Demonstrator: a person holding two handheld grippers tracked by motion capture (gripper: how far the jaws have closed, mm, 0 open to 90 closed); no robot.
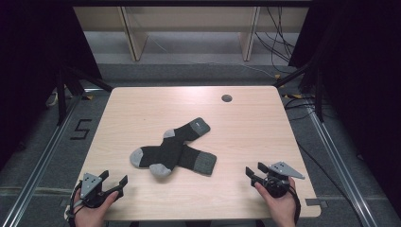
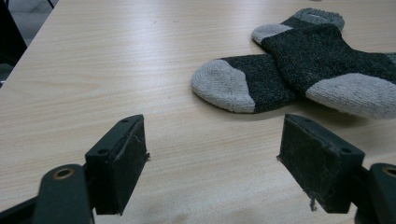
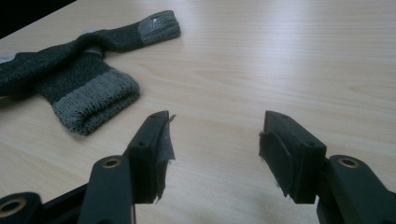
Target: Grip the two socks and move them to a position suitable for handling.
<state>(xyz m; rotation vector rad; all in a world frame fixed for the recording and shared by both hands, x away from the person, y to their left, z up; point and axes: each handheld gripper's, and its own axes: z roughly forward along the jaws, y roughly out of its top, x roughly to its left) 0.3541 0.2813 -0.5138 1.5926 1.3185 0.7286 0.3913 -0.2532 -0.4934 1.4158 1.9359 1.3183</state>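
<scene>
With both the left gripper (image 1: 116,184) and right gripper (image 1: 253,174) wide open and empty, we judge the crossed socks (image 1: 172,149) soft, light, best pinched at a cuff.

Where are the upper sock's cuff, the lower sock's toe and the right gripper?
upper sock (image 1: 200,126), high view, on its grey cuff.
lower sock (image 1: 137,157), high view, on its grey toe.
right gripper (image 1: 254,173), high view, between its open fingertips.
</scene>
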